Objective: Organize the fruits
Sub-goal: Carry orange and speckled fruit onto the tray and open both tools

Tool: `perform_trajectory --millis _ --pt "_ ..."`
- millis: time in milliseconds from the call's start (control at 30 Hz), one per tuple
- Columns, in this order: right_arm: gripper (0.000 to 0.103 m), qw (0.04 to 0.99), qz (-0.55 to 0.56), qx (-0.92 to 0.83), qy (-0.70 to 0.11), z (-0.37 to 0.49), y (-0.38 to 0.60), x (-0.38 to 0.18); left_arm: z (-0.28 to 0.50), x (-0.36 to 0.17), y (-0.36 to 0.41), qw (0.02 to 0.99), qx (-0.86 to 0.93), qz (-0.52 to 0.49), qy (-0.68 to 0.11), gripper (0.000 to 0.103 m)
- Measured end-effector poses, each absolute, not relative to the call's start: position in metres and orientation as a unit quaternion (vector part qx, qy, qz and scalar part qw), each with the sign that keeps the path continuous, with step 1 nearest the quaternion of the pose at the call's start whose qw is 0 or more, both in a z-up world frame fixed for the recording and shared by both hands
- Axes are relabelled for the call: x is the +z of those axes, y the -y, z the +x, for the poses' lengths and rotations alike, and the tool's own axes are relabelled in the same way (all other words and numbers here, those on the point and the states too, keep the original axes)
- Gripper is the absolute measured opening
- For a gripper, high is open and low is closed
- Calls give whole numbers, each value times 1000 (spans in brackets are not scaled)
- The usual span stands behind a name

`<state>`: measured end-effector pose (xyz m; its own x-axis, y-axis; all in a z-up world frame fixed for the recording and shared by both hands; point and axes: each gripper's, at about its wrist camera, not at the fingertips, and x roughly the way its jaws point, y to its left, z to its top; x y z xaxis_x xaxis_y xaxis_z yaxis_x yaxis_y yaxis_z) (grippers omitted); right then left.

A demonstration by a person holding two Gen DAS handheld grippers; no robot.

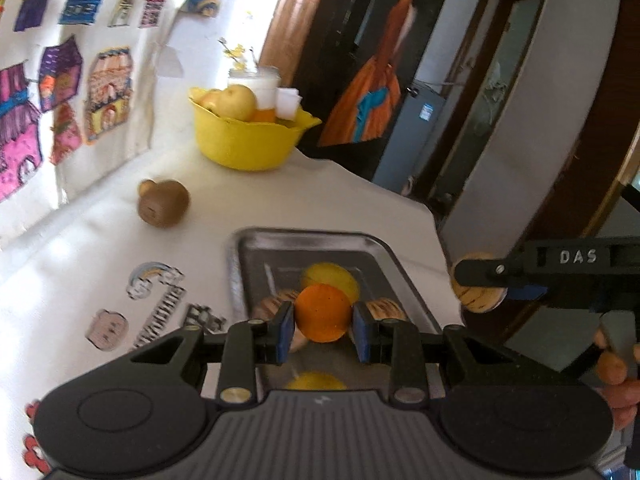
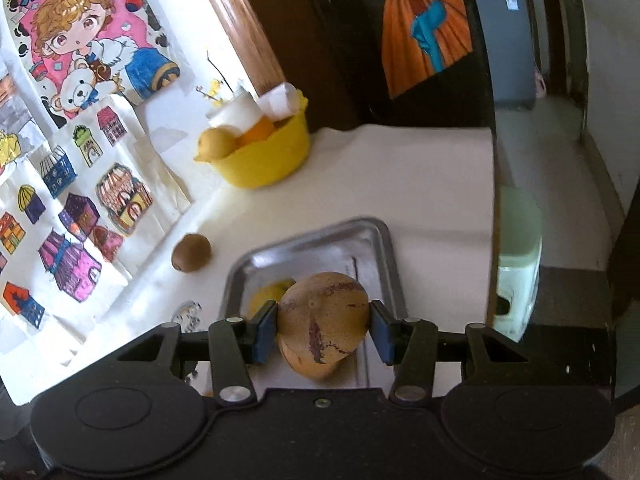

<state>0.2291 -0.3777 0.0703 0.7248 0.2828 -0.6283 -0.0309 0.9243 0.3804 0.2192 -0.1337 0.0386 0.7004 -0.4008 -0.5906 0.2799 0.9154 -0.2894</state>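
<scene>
My left gripper [image 1: 321, 326] is shut on an orange [image 1: 320, 306], held just above a metal tray [image 1: 248, 248]. In the tray lies a yellow fruit [image 1: 334, 276]; tan streaked shapes [image 1: 384, 308] show behind my fingers. My right gripper [image 2: 323, 330] is shut on a tan fruit with dark streaks [image 2: 324, 320], over the same tray [image 2: 312, 240], where the yellow fruit [image 2: 270, 292] peeks out. In the left wrist view the right gripper [image 1: 480, 280] hangs beyond the tray's right edge with that tan fruit [image 1: 474, 298]. A kiwi [image 1: 164, 202] [image 2: 191, 258] lies loose on the white table.
A yellow bowl [image 1: 248, 140] [image 2: 264, 160] with pale fruits and an orange stands at the back, a white jar [image 1: 256, 80] behind it. Coloured drawings [image 2: 80, 200] hang on the left. The table edge [image 2: 490, 220] drops off on the right, with a green stool [image 2: 518, 240] below.
</scene>
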Motion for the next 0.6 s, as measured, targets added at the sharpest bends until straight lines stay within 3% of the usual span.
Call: perform_trajectory --millis 333,600 --pt "51 897 177 100 -392 207 387 41 186 28 169 907 -211 -65 -359 34" --pt "51 886 206 100 -403 201 398 28 175 11 197 908 -207 12 -364 34"
